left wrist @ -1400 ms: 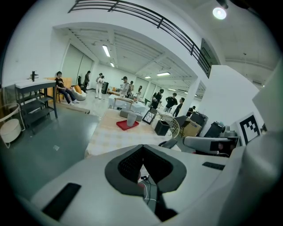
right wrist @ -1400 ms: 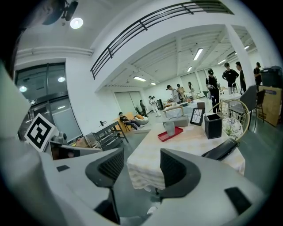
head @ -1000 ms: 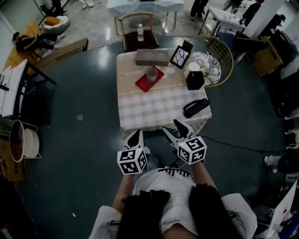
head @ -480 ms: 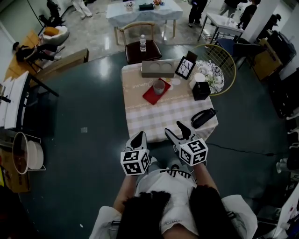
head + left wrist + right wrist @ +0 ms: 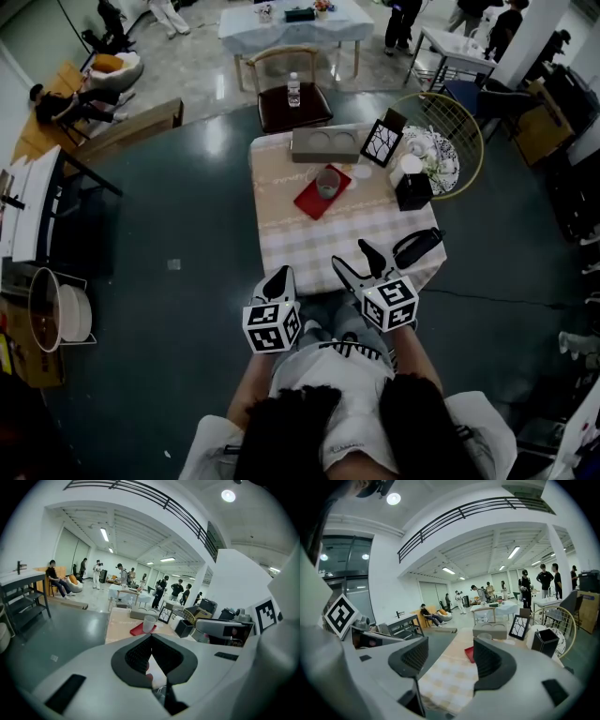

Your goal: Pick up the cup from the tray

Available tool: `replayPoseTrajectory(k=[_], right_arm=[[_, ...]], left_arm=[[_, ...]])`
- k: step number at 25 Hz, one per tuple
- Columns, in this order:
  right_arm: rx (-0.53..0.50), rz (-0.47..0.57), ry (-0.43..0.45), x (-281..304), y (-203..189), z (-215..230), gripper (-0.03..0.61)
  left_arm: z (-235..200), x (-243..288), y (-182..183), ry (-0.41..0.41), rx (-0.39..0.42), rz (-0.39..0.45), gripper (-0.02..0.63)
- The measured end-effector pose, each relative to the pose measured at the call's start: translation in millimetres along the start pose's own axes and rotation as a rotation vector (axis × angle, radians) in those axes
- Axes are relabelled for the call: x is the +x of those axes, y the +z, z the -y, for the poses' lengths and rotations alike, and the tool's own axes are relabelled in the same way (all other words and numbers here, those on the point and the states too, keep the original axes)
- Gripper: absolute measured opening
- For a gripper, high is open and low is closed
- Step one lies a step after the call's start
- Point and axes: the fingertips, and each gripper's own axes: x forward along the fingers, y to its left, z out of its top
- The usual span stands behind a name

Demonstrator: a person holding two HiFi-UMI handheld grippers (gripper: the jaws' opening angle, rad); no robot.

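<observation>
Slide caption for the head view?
Left gripper shut, right gripper empty with jaws opening, at the near edge of the table; cup sits on the red tray.

Checked worktop [image 5: 309,246] count: one red tray [image 5: 311,202], one cup [image 5: 328,182], one grey two-well cup carrier [image 5: 325,143], one picture frame [image 5: 382,142], one black box [image 5: 413,192], one long black case [image 5: 418,247]. Beyond worktop: one wooden chair [image 5: 281,111], one water bottle [image 5: 294,90], one round gold wire chair [image 5: 459,114], one white-clothed table [image 5: 281,23].
</observation>
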Motion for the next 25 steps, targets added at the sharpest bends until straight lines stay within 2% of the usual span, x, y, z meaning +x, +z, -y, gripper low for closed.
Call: replayPoseTrajectory(k=[10, 15, 20, 25], right_arm=[[-0.013, -0.01, -0.001, 45, 14, 34, 0.307], [-0.006, -0.025, 0.014, 74, 15, 52, 0.342], [-0.058, -0.007, -0.036, 100, 23, 88, 0.368], [-0.088, -0.038, -0.005, 130, 18, 100, 0.397]], left_arm=[[-15, 45, 22, 0.026, -0.02, -0.014, 0.005], [-24, 72, 25, 0.052, -0.033, -0.054, 0.005], [-24, 104, 30, 0.057, -0.055, -0.075, 0.005], [-31, 129, 28, 0.076, -0.069, -0.117, 0.005]])
